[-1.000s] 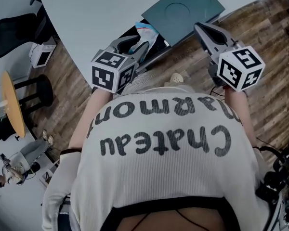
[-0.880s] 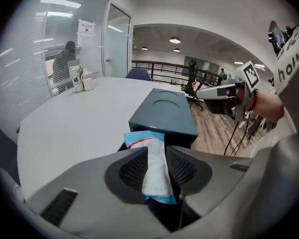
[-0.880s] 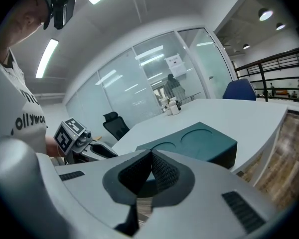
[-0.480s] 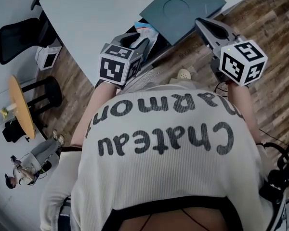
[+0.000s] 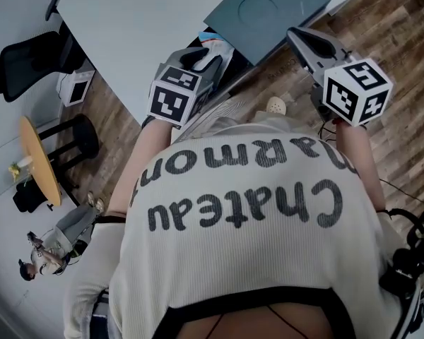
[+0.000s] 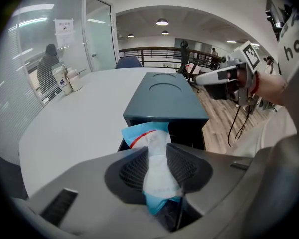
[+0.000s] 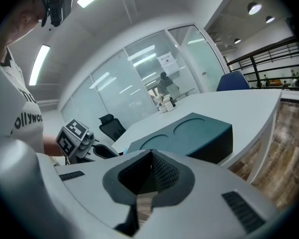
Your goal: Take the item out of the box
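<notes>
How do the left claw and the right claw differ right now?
The left claw pinches a blue-and-white packet, though its jaws have just been opening; the right claw is shut on nothing. The left claw sits at the dark box's open end, while the right claw is held off the table, over wooden floor. Both carry a marker cube.

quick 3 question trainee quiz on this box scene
1. True or false: the right tool grips the dark teal rectangular box.
2. What is between the pads of the left tool: A white-and-blue plastic packet, B paper cup, C nothing?
3. Fill in: the box stands on a large curved-edged ____ table.
Key: 1 false: shut, empty, clear of the box. 2 A; its jaws have just been opening, packet touching both pads. 3 white.
</notes>
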Available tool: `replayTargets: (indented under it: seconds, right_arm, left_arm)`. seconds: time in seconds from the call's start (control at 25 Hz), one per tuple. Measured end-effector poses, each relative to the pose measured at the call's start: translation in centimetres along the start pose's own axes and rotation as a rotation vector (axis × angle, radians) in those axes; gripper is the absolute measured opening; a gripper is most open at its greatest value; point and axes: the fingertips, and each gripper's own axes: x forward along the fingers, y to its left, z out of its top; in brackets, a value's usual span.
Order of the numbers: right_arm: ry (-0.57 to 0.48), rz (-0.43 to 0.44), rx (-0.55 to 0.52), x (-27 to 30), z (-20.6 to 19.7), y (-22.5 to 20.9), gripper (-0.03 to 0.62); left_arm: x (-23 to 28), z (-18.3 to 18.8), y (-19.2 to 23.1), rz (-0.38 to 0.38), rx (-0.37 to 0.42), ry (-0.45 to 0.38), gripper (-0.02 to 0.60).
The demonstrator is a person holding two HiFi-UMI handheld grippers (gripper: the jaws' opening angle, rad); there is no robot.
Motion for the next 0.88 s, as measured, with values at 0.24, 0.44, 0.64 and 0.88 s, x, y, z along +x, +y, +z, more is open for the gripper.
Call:
replayTargets:
  seconds: [0.24,0.44,0.64,0.88]
  right_arm:
    - [0.001,-0.018,0.012,-0.28,-0.26,-0.63,-0.002]
    - [0.003,-0.023,0.002,-0.35,-0.1,-0.63,-0.002]
    - [0.008,-0.031,-0.002,-0.5,-0.25,-0.67,-0.002]
    - [0.004,-0.044,-0.006,-0.75,-0.26,-0.84,-0.002]
  left_arm:
    - [0.15,0.13,0.1,-0.01,0.043,0.009,0.142]
    - [0.24,0.47,0.21,0.0,0.051,-0.002,0.124]
    - [0.23,0.32,0.25,0.002,0.044,-0.024,0.09]
    - [0.36,0.17,0.98,0.009,0.016,-0.04,0.046]
